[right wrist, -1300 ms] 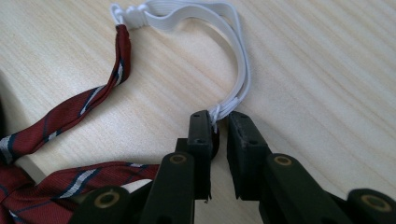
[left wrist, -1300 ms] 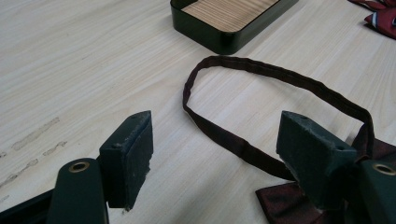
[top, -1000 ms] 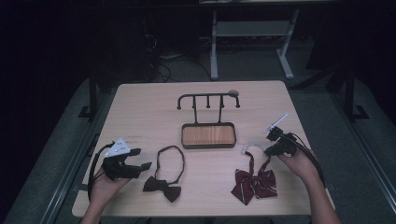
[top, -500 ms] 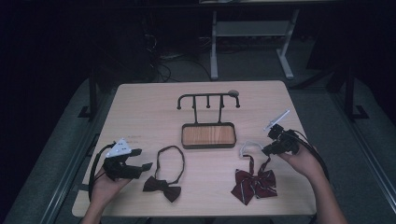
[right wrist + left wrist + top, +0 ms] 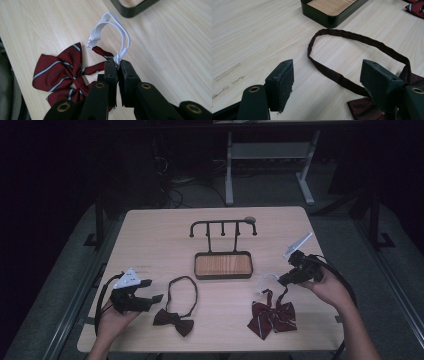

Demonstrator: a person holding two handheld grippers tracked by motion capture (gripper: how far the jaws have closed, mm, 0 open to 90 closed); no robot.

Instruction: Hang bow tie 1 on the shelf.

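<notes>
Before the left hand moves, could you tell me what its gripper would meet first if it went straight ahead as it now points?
Probably the dark bow tie's strap, looped just ahead of the open left gripper; depth is unclear.

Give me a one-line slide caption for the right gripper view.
Right gripper shut on the white elastic loop of a striped maroon bow tie lying on the wooden table.

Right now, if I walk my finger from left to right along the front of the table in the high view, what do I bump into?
Left gripper → dark bow tie → striped red bow tie → right gripper, pinching that bow's white elastic loop.
</notes>
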